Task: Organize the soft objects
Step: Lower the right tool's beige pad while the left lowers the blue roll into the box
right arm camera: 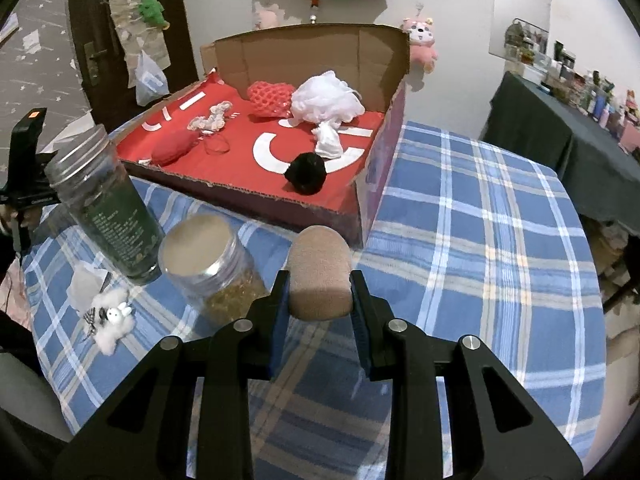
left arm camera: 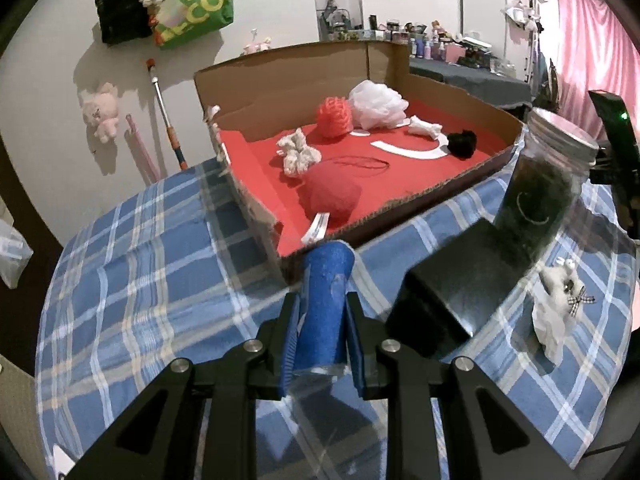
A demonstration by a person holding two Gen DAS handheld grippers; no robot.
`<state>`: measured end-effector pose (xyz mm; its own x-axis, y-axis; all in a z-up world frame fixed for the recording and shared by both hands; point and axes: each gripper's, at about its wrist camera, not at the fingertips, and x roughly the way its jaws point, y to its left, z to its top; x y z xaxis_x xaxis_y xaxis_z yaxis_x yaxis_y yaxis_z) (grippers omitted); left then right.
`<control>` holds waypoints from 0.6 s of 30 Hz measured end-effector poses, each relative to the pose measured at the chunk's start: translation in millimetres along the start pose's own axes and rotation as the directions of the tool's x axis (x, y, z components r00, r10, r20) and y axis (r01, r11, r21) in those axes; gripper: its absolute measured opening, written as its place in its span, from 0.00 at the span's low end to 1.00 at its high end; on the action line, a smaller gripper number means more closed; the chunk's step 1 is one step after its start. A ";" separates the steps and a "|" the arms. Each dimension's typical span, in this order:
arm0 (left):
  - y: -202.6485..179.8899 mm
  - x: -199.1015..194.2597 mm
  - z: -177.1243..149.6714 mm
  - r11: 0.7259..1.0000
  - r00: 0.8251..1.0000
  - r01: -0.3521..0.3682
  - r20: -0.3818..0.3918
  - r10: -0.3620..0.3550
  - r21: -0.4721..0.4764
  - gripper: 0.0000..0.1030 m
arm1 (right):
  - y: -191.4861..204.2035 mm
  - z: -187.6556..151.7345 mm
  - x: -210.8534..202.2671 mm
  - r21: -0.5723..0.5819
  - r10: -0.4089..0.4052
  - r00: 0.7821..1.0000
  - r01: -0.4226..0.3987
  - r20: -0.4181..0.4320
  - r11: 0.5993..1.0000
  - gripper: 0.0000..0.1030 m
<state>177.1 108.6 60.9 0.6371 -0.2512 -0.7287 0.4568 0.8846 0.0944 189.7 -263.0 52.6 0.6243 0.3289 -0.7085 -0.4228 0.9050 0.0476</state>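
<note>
Nearest the left camera, the left gripper point(left arm camera: 322, 320) is clamped on a blue foam roll point(left arm camera: 325, 300) over the checked tablecloth point(left arm camera: 140, 280), just short of the cardboard box point(left arm camera: 280, 76). Only the right view shows the right gripper point(right arm camera: 320, 292) squeezing a tan sponge point(right arm camera: 319, 272) beside a clear jar point(right arm camera: 208, 264). The dark jar's point(right arm camera: 108, 208) label is too blurred to read; the green bag point(left arm camera: 196, 4) seemingly reads "ECO".

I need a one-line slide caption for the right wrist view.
Right gripper holds a tan foam cylinder before the red-lined cardboard box of soft items on the plaid tablecloth.
</note>
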 end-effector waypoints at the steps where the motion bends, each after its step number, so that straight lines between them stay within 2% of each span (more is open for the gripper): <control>1: 1.0 0.8 1.9 1.000 1.000 0.012 -0.001 -0.012 0.000 0.23 | -0.6 1.8 0.0 -0.008 0.004 1.000 -0.004 0.003 1.000 0.26; 11: -0.4 -1.0 21.4 0.997 0.998 0.058 0.032 -0.060 0.059 0.19 | -1.4 11.9 -2.4 -0.041 0.072 0.997 -0.071 0.009 0.997 0.26; 18: -1.5 -0.8 28.8 0.994 0.995 0.091 0.030 -0.093 0.068 0.15 | 2.9 21.1 0.4 -0.069 0.080 0.997 -0.079 0.011 0.994 0.26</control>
<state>193.7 96.2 80.9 0.6102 -0.3444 -0.7135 0.5541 0.8292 0.0736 202.6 -254.5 67.3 0.5956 0.4033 -0.6947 -0.5152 0.8553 0.0548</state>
